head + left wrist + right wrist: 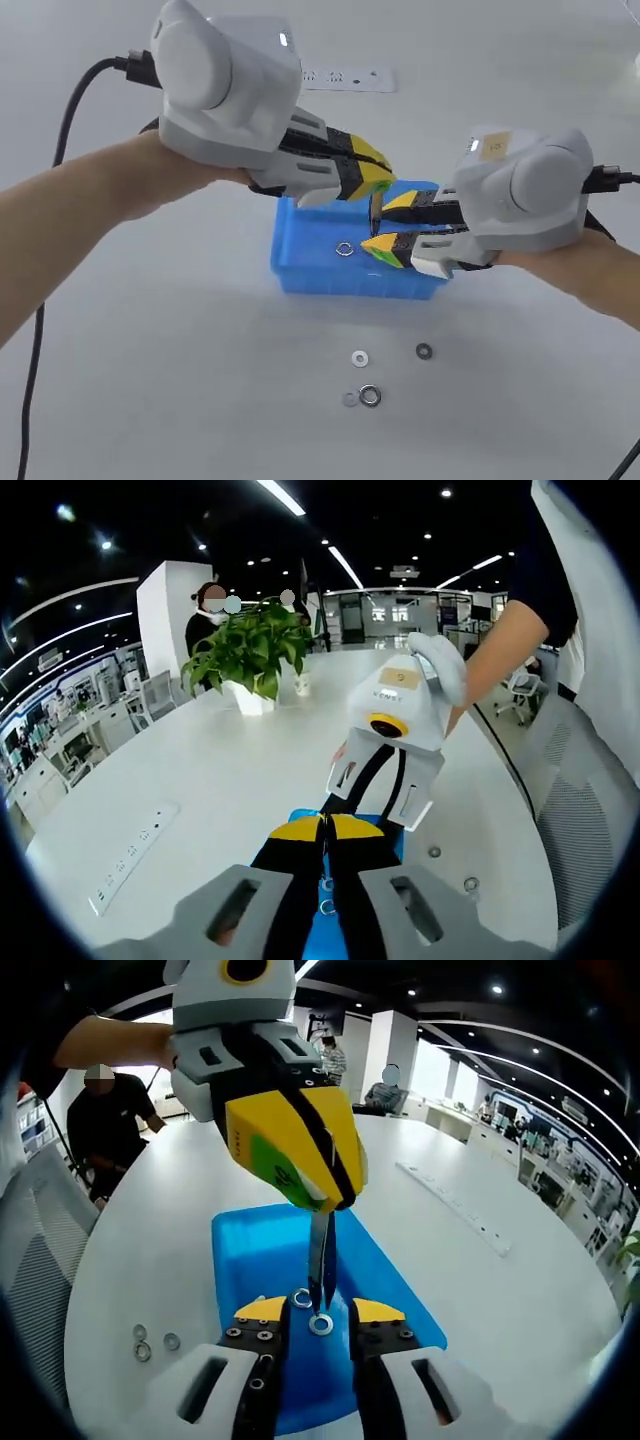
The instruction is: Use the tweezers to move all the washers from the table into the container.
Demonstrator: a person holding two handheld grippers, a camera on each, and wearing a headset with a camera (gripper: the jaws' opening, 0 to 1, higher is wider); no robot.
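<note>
Grips the tweezers (322,1250) in the left hand-held gripper (318,1198), jaws pressed together on the upper part, tips pointing straight down into the blue container (250,1260). Suits a drop from directly above, with little chance of a bounce-out.

Holds the right hand-held gripper (320,1312) low at the container's near edge, jaws apart and clamped on nothing, one on either side of the tweezer tips; probably there to steady or frame the tips.

Shows one washer (320,1323) right at the tweezer tips inside the container; cannot tell whether pinched or already lying free. Shows a second washer (302,1298) just beside it on the container floor.

From the head view, sets the container on the white table (150,350) between both hand-held grippers, with loose washers (360,358) grouped on the table just in front. Reads as the release step of one transfer, with several washers left to fetch. Calls for only a slight easing of the left jaws: enough to free the washer, not enough to let the tweezers slip.
</note>
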